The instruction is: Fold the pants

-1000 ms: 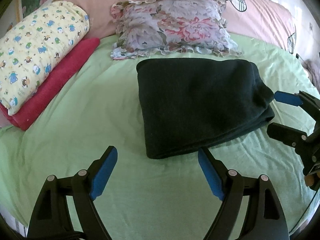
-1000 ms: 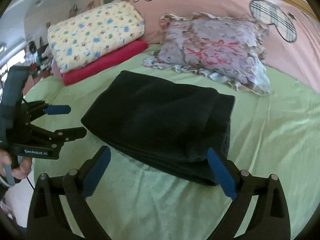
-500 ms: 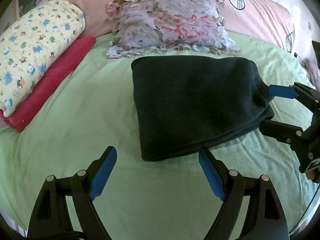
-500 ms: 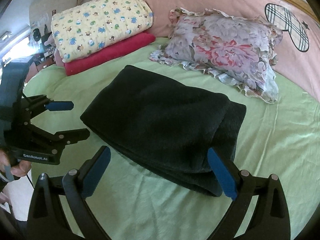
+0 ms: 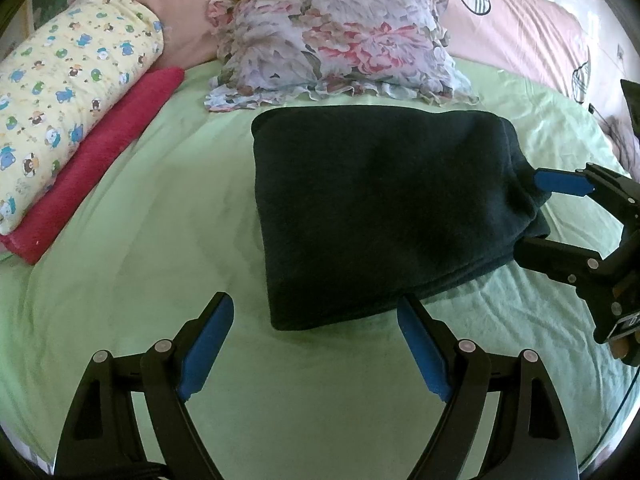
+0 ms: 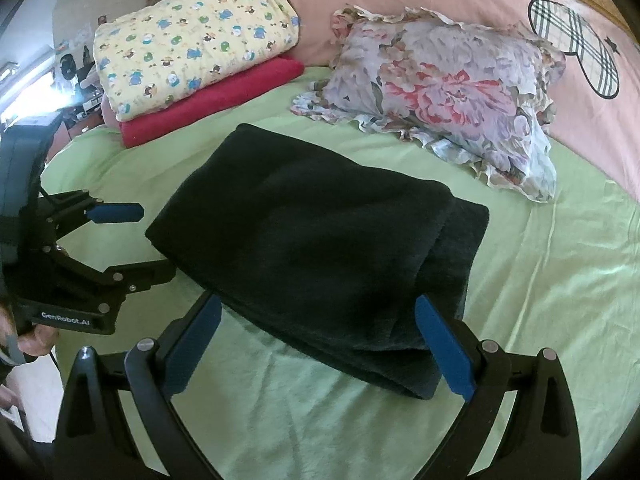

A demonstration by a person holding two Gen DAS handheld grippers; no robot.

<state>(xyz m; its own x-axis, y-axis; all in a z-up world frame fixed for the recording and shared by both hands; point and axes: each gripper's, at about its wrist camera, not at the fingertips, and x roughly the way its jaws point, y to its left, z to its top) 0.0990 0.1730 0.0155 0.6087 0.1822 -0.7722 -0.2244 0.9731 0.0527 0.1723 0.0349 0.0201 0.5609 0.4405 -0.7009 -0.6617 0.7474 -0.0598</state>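
Observation:
The dark pants (image 5: 384,204) lie folded into a thick rectangle on the green bed sheet (image 5: 160,248); they also show in the right wrist view (image 6: 320,248). My left gripper (image 5: 316,348) is open and empty, its fingers straddling the near left corner of the pants. My right gripper (image 6: 320,344) is open and empty, its jaws spread around the right edge of the stack. It also shows in the left wrist view (image 5: 536,212), and the left gripper shows in the right wrist view (image 6: 148,240).
A floral pillow (image 5: 336,44) lies just behind the pants. A yellow patterned quilt (image 5: 68,88) sits on a red folded blanket (image 5: 104,160) at the left. A pink bedspread (image 5: 520,28) runs along the back.
Both grippers have moved in closer to the folded pants. The right gripper's fingers now reach around the right edge. The pants have not moved.

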